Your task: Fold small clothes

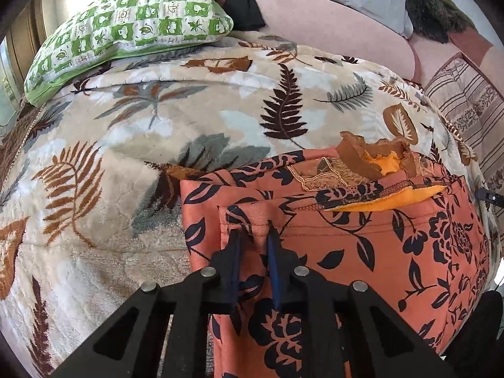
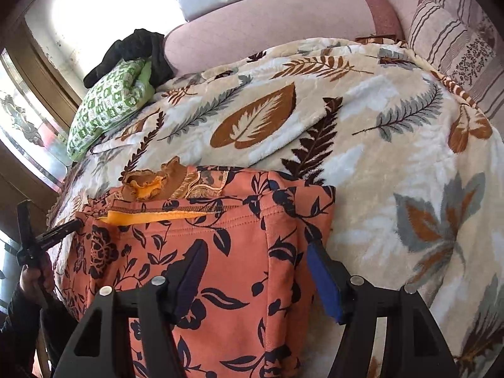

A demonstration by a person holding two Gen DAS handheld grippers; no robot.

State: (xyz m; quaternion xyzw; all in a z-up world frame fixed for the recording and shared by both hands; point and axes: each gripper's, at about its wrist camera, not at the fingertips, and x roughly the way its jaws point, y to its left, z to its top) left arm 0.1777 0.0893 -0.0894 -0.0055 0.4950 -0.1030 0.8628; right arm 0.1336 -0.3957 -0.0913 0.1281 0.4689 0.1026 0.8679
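Note:
An orange garment with a dark floral print (image 1: 378, 245) lies on the leaf-patterned blanket (image 1: 157, 132), partly folded, with a yellow lining and a brown frilled edge (image 1: 371, 154) at its far side. My left gripper (image 1: 254, 230) is shut on a fold of the garment's left side. In the right wrist view the garment (image 2: 220, 252) lies below my right gripper (image 2: 255, 252), whose jaws stand wide open over its right part, holding nothing. The left gripper (image 2: 60, 231) shows at the garment's left edge there.
A green-and-white patterned pillow (image 1: 126, 28) with a black cloth (image 1: 242, 0) behind it lies at the far left. A pink cushion (image 1: 330, 31) and a striped pillow (image 1: 466, 104) bound the far side. A window frame (image 2: 37, 126) is at left.

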